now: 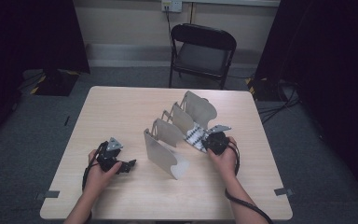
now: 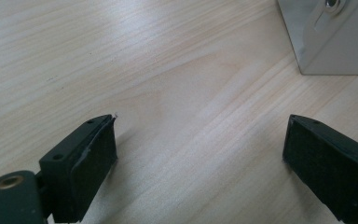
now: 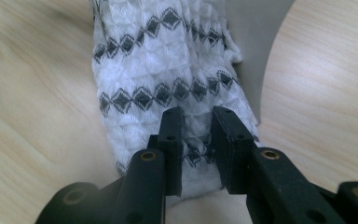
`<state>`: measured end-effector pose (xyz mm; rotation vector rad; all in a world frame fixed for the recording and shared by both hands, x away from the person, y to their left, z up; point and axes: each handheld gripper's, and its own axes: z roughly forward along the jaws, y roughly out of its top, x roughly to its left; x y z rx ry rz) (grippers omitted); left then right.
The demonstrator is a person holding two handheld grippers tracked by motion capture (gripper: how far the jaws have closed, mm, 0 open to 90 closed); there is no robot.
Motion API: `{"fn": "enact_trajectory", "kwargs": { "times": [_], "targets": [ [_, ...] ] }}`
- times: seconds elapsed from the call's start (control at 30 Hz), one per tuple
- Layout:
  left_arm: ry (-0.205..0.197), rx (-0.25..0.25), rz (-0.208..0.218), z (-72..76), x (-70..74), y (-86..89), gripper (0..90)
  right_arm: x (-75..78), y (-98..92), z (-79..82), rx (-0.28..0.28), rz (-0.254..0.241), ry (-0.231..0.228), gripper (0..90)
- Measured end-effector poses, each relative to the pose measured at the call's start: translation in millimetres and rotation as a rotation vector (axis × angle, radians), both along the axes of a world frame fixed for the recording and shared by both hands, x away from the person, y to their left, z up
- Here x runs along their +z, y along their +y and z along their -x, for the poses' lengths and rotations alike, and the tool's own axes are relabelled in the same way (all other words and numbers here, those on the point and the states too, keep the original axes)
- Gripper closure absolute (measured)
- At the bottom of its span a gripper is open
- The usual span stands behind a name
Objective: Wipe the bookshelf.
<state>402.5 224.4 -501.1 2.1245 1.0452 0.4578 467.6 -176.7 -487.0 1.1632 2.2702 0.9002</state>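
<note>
Right gripper (image 3: pixel 196 135) has its fingers pinching a bunched fold of the soft white patterned cloth (image 3: pixel 168 79) by the metal rack (image 1: pixel 177 135) near the tabletop's (image 1: pixel 121 107) right edge, light and floppy, probably best grabbed at the hem, while the left gripper (image 2: pixel 200 163) rests with fingers spread.

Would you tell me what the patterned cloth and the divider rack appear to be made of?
The cloth looks like soft knitted or waffle-woven fabric: puckered white texture with dark diamond bands. The rack seems thin sheet metal, matte grey, with smooth curved plates.
</note>
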Motion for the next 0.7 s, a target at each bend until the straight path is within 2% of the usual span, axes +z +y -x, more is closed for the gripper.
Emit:
{"fn": "enact_trajectory", "kwargs": {
  "times": [0.2, 0.4, 0.7],
  "targets": [
    [0.000, 0.000, 0.000, 0.0, 0.0, 0.1, 9.5, 1.1, 6.9, -4.1, 0.015, 0.006, -0.009, 72.9],
    [0.001, 0.000, 0.001, 0.0, 0.0, 0.0, 9.5, -0.6, 5.6, -3.4, 0.020, 0.007, -0.004, 73.3],
    [0.000, 0.000, 0.000, 0.1, 0.0, -0.1, 9.5, -3.2, -19.9, 17.4, 0.013, -0.025, 0.004, 73.3]
  ]
}}
